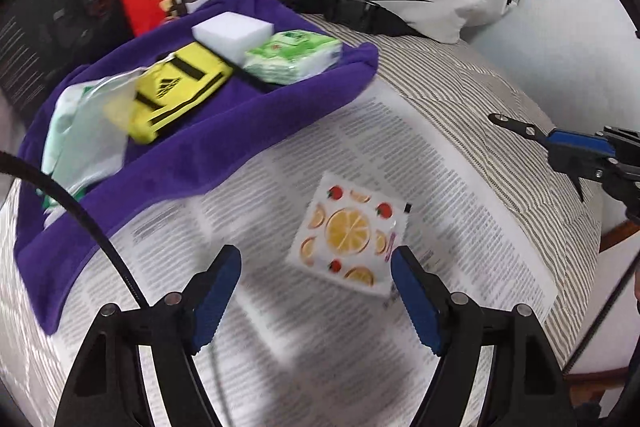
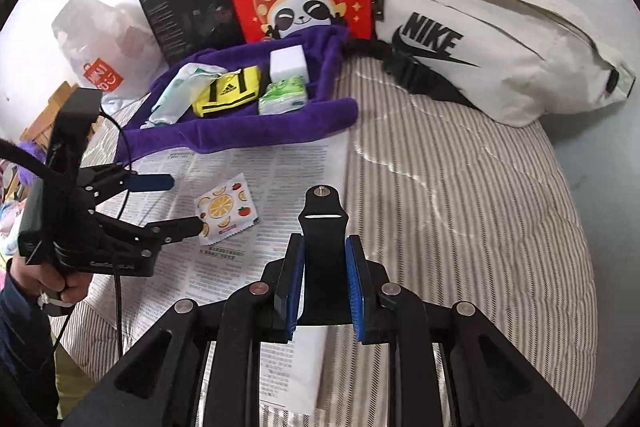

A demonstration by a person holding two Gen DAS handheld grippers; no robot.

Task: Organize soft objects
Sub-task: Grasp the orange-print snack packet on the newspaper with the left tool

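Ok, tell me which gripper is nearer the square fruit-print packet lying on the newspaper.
Left. The left gripper is open right at the square fruit-print packet, fingers either side of its near edge. The right gripper sits farther back, shut on a black strap.

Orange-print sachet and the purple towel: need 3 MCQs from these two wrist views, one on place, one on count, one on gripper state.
1. Where does the square white sachet with orange-slice print lie?
A. on the purple towel
B. on the newspaper
C. inside the white Nike bag

2. How many items rest on the purple fleece towel?
A. two
B. four
C. six

3. How does the left gripper stand?
A. open, fingers either side of the sachet's near edge
B. shut on the sachet
C. shut on the towel

Answers:
1. B: printed newspaper surrounds it, clear of the towel.
2. B: pale green packet, yellow Adidas pouch, white foam block, green tissue pack.
3. A: wide gap between the blue fingers, nothing held.
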